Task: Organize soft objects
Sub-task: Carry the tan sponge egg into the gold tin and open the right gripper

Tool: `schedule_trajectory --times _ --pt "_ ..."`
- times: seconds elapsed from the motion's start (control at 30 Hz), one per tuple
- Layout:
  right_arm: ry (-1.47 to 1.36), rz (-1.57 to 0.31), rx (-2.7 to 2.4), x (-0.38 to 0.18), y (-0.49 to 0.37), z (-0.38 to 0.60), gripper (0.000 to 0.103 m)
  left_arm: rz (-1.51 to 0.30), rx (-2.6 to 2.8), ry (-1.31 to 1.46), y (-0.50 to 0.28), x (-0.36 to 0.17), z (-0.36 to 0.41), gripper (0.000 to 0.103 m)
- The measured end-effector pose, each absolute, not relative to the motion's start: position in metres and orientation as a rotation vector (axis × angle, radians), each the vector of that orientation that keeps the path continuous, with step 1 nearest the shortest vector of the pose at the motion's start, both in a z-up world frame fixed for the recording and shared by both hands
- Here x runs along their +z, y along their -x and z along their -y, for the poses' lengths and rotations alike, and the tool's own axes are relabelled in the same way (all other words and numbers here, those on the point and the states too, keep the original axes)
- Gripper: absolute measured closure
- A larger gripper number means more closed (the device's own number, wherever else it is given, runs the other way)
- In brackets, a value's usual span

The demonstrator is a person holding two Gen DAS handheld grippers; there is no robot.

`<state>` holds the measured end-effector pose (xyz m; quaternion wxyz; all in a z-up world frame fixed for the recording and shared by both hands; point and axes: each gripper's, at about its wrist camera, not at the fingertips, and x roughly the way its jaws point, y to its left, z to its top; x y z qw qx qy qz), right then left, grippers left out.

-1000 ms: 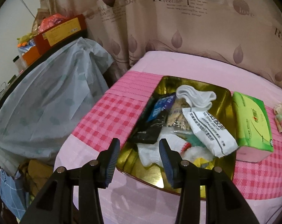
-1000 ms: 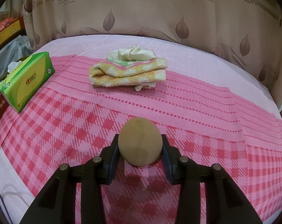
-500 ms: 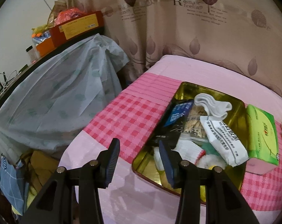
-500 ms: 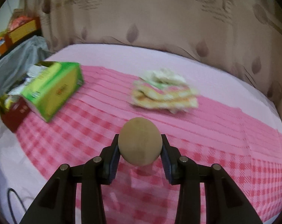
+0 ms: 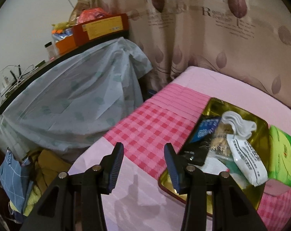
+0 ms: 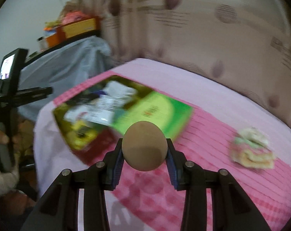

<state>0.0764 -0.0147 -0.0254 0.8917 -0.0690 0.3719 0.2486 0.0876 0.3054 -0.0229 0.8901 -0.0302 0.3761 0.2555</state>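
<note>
At lower centre of the right wrist view, the right claw (image 6: pixel 145 152) is clenched on a tan egg-shaped ball (image 6: pixel 144 146), one finger pad pressed to each side of it. Ball is held off the surface, above the pink checked cloth (image 6: pixel 153 194). Behind the ball, mid-frame: green tissue pack (image 6: pixel 155 113), blurred. Left of it, a gold tin tray (image 6: pixel 68 127) with red outer wall, contents smeared by motion; white and dark packets only roughly made out. Right edge of frame: folded yellow-and-pink towel (image 6: pixel 253 152) lying on the striped part of the cloth, well apart from the tray. Far left edge: the other handheld device with a small lit screen (image 6: pixel 7 67).

Left wrist view: left claw (image 5: pixel 143 163) released, fingers spread, nothing between them. It hangs over the near edge of the bed, checked cloth (image 5: pixel 151 127) showing through the gap. Tray (image 5: pixel 213 107) sits at lower right of frame, just right of the right-hand finger. In the tray: rolled white socks (image 5: pixel 238 124) toward the back, a blue packet (image 5: pixel 205 128), a white printed packet (image 5: pixel 245 159), a black packet (image 5: pixel 197 155). Tissue pack (image 5: pixel 280 154) touches the tray's right side. Upper left of frame: shelf draped with a pale blue sheet (image 5: pixel 72 100), a red and yellow box (image 5: pixel 101 28) on top. Leaf-print curtain (image 5: pixel 203 38) behind.
</note>
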Motion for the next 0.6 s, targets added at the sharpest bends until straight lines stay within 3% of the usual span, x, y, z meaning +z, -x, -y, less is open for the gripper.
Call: schedule_trajectory --times 0.6 --pt "0.268 -0.854 0.718 -0.063 -0.103 -0.16 0.066 -0.778 0.531 0.099 -0.087 -0.024 -0.318 0.059"
